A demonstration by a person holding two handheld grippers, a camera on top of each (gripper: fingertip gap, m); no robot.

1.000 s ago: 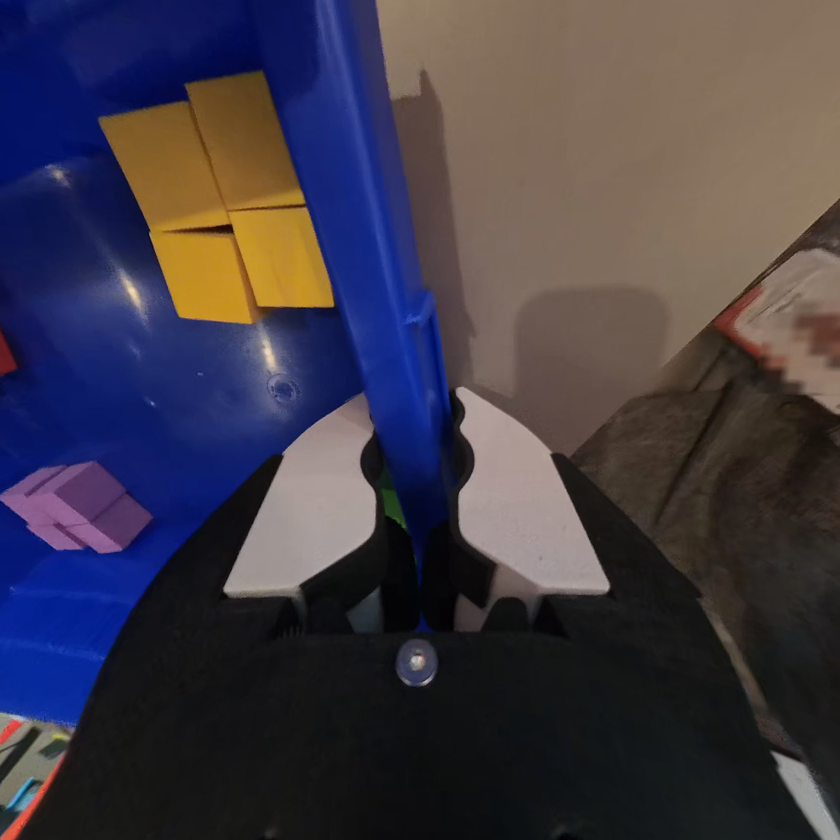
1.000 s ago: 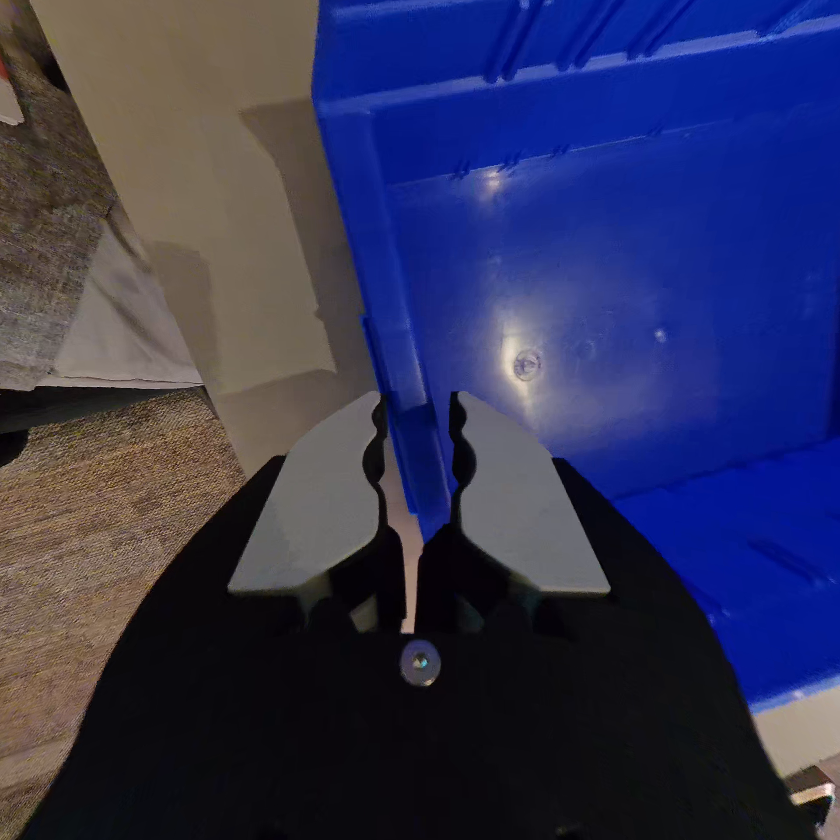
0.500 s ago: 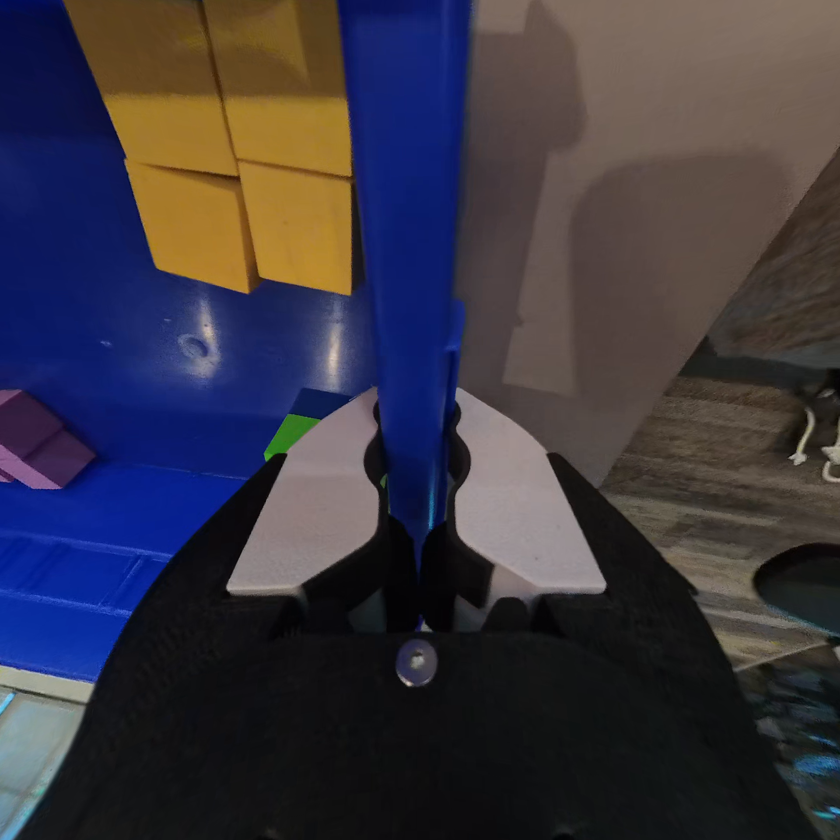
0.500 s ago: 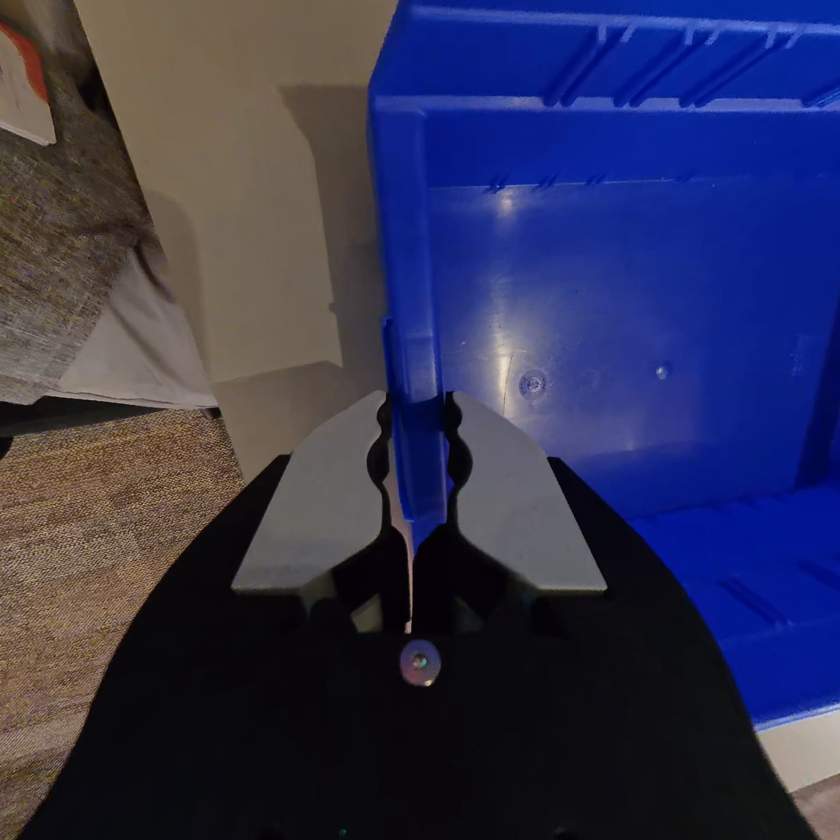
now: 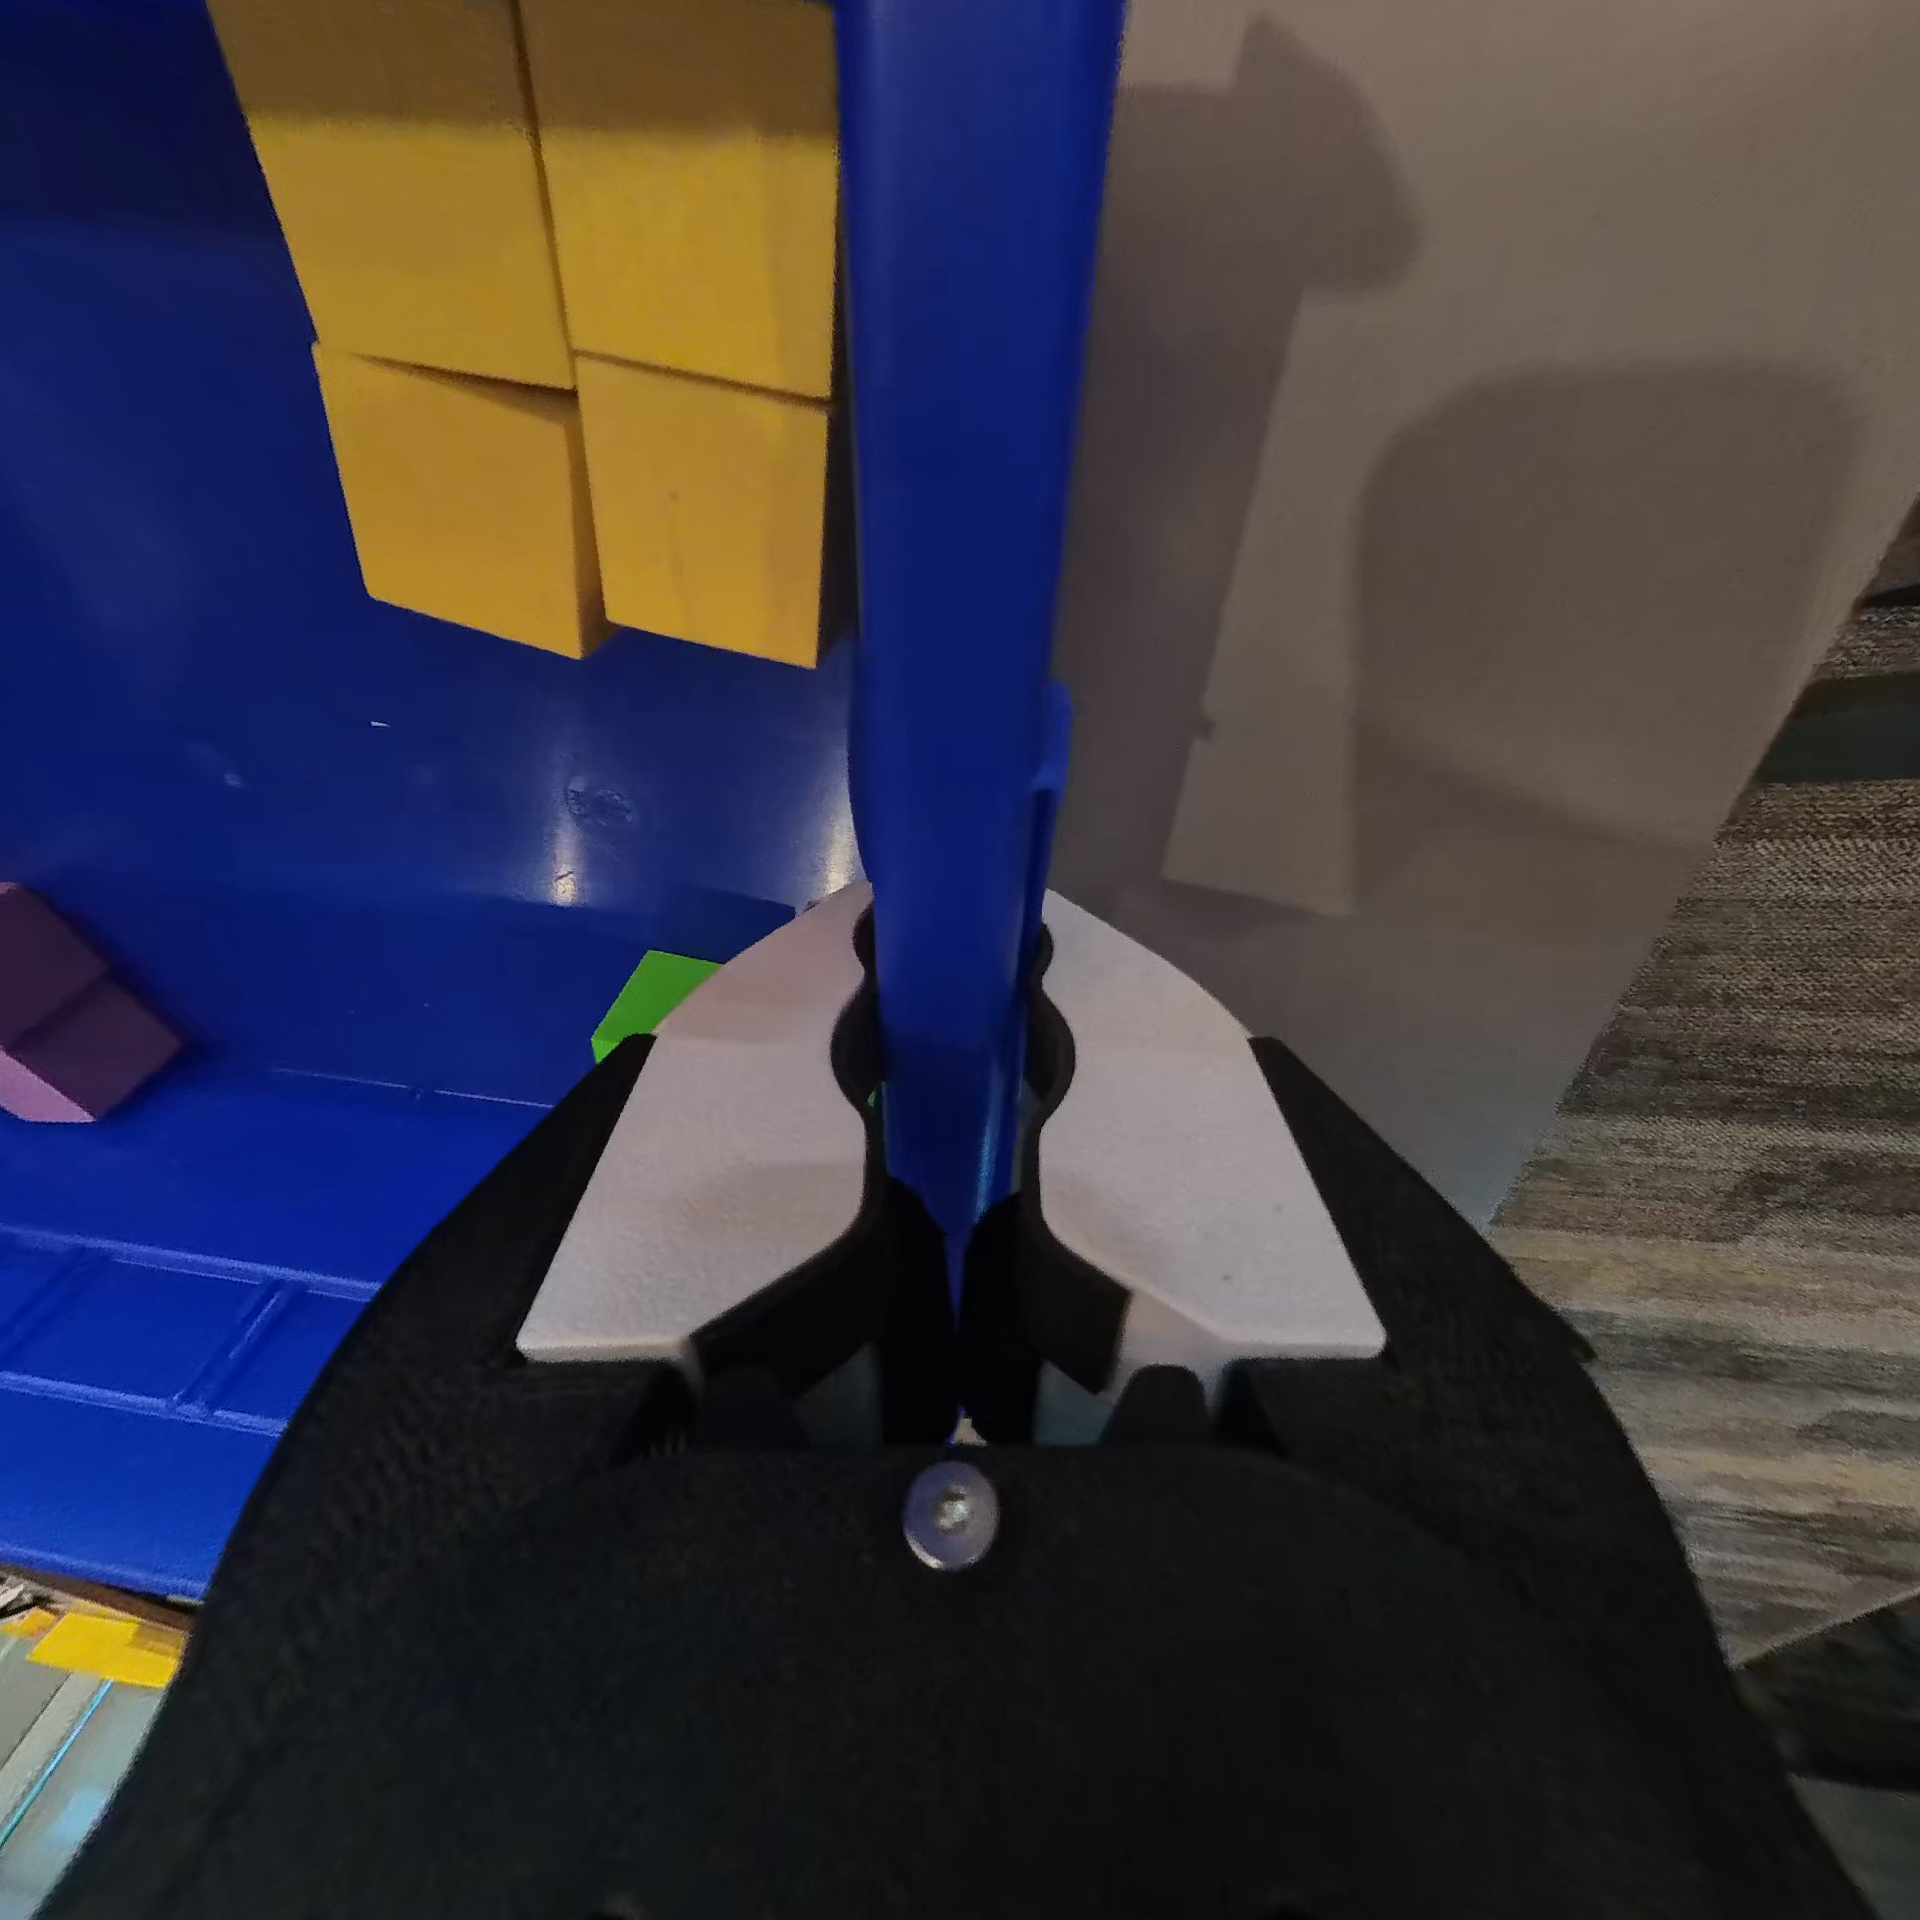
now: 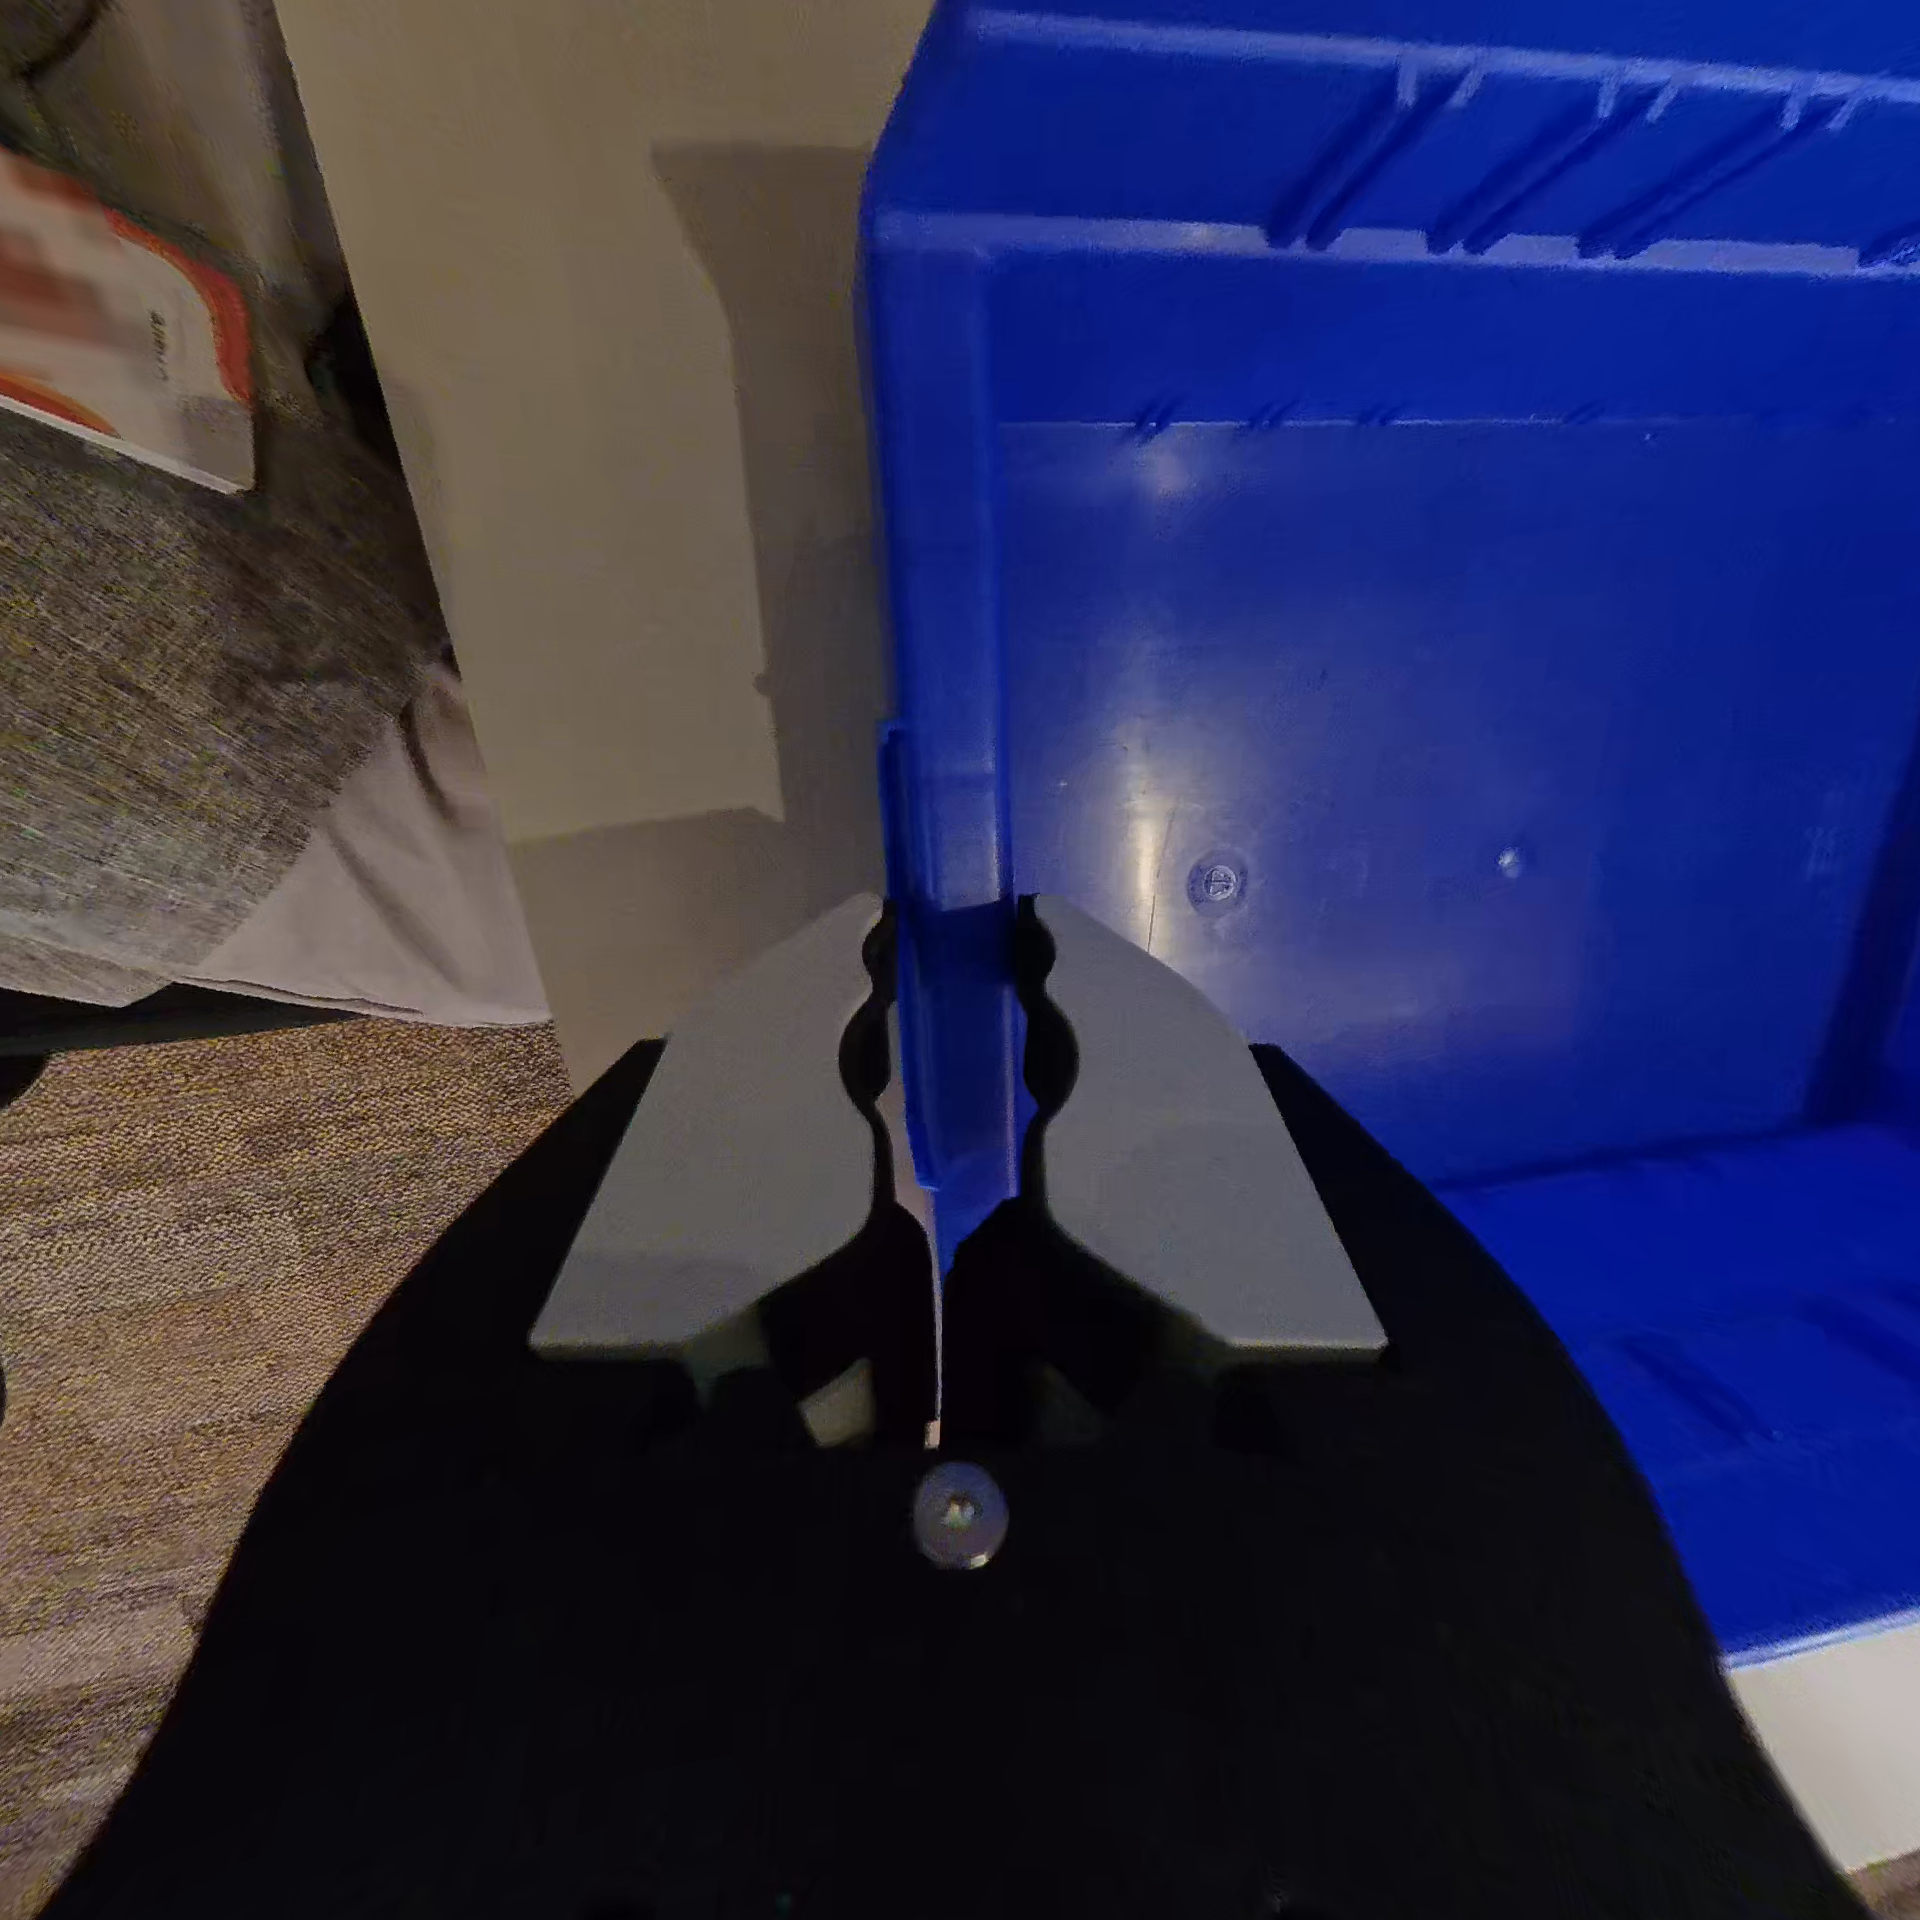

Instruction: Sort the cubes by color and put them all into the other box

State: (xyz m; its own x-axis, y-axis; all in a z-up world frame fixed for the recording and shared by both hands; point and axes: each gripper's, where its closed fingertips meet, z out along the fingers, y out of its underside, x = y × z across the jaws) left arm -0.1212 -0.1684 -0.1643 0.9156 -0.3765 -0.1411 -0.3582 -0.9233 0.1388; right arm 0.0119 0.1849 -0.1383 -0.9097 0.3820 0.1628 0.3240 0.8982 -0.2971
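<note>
My left gripper (image 5: 951, 935) is shut on the right side wall of a blue plastic bin (image 5: 966, 520). Inside that bin lie a yellow block piece (image 5: 582, 343), a purple block piece (image 5: 62, 1029) at the left edge and a green block (image 5: 649, 1003), partly hidden behind my left finger. My right gripper (image 6: 951, 925) is shut on the left side wall of a blue plastic bin (image 6: 1455, 675); the part of its inside that shows is bare. Whether both views show the same bin cannot be told.
Both bins stand on a cream-white surface (image 5: 1455, 520) that also shows in the right wrist view (image 6: 582, 416). Grey carpet (image 5: 1766, 1143) lies right of it and grey fabric (image 6: 156, 675) left, with a white and orange booklet (image 6: 125, 343) on it. Coloured printed paper (image 5: 73, 1662) shows bottom left.
Both bin walls have swung more upright in the views. The yellow piece has shifted up and grown larger. The right jaws have closed from a loose straddle onto the wall. The surroundings slid sideways.
</note>
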